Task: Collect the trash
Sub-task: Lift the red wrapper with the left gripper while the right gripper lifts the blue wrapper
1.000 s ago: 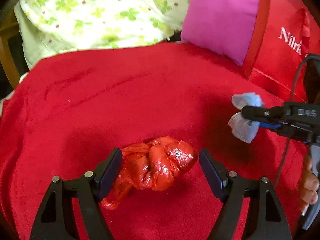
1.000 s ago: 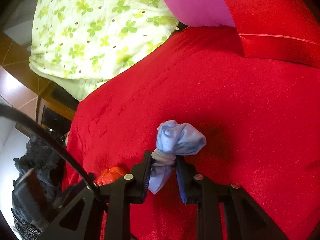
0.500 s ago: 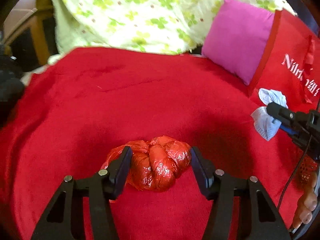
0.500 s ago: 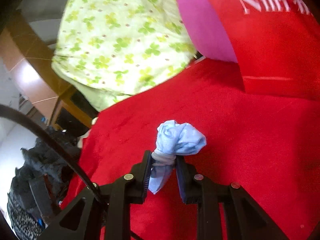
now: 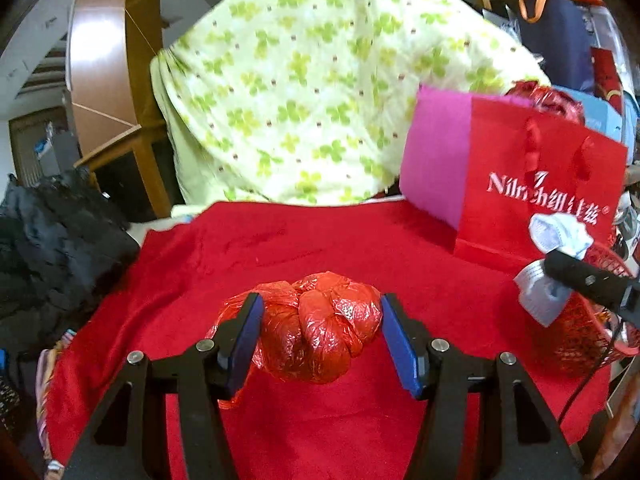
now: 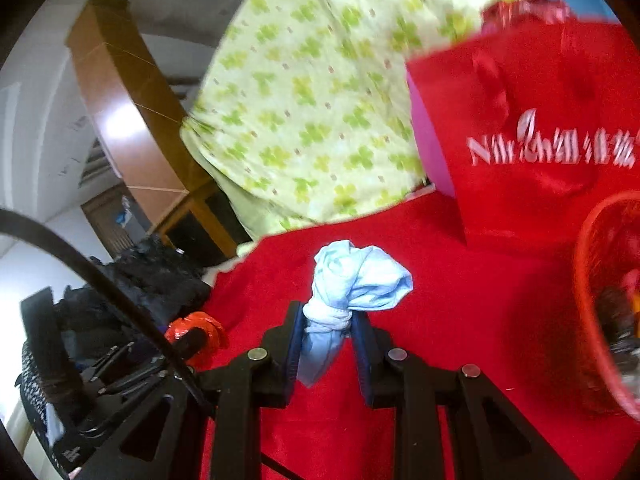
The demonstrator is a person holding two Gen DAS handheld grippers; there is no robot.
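A crumpled red plastic bag (image 5: pixel 320 340) hangs above the red blanket (image 5: pixel 360 240), and my left gripper (image 5: pixel 322 308) is shut on it, with the blue pads pressing both sides. My right gripper (image 6: pixel 327 320) is shut on the knotted neck of a light-blue and white wad (image 6: pixel 356 280), also lifted off the blanket. The left wrist view shows that wad (image 5: pixel 560 236) at the far right, just above a red mesh basket (image 5: pixel 580 340). The right wrist view has the basket (image 6: pixel 592 300) at its right edge, with dark items inside, and the red plastic bag (image 6: pixel 196 332) low on the left.
A red paper gift bag (image 5: pixel 520 184) with white lettering stands behind the basket. A green clover-print quilt (image 5: pixel 300 100) is piled at the back. Black clothing (image 5: pixel 52 248) lies off the blanket's left edge, with wooden furniture (image 5: pixel 104 60) behind it.
Left jaws closed onto the red plastic bag. Both grippers rose off the blanket with their loads and moved toward the gift bag. The red mesh basket has come into view.
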